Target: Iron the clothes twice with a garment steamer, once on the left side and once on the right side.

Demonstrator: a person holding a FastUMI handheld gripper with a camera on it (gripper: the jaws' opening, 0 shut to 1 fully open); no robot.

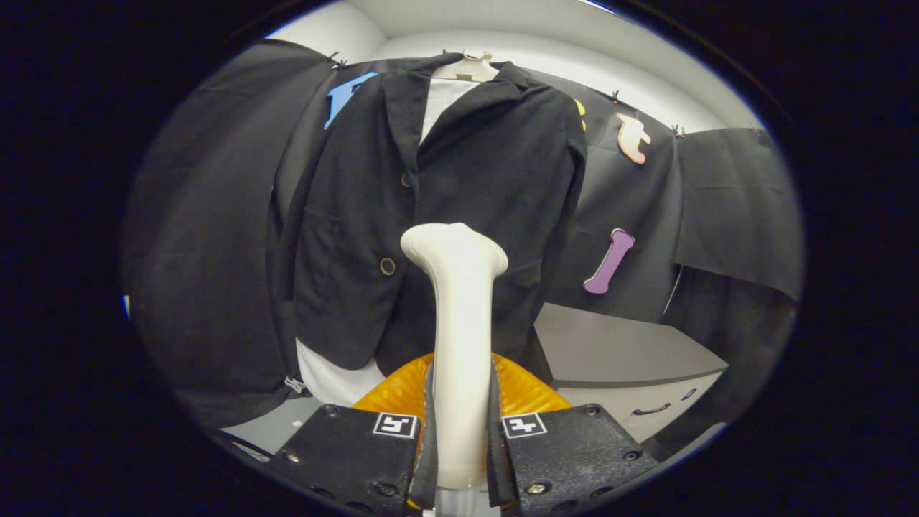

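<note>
A black blazer [373,201] hangs on a white mannequin torso, with a white shirt showing at the collar and below the hem. My gripper [459,431] is shut on the cream garment steamer [459,323], both black fingers [428,424] pressing on its handle. The steamer rises straight ahead between the fingers. Its flared head sits in front of the blazer's lower middle, just right of the lower button [388,266]. Whether the head touches the cloth I cannot tell.
A grey cabinet [632,359] with a drawer handle stands to the right of the mannequin. Black cloth lines the wall behind and to both sides. An orange ribbed part [395,391] sits just beyond the fingers, under the steamer.
</note>
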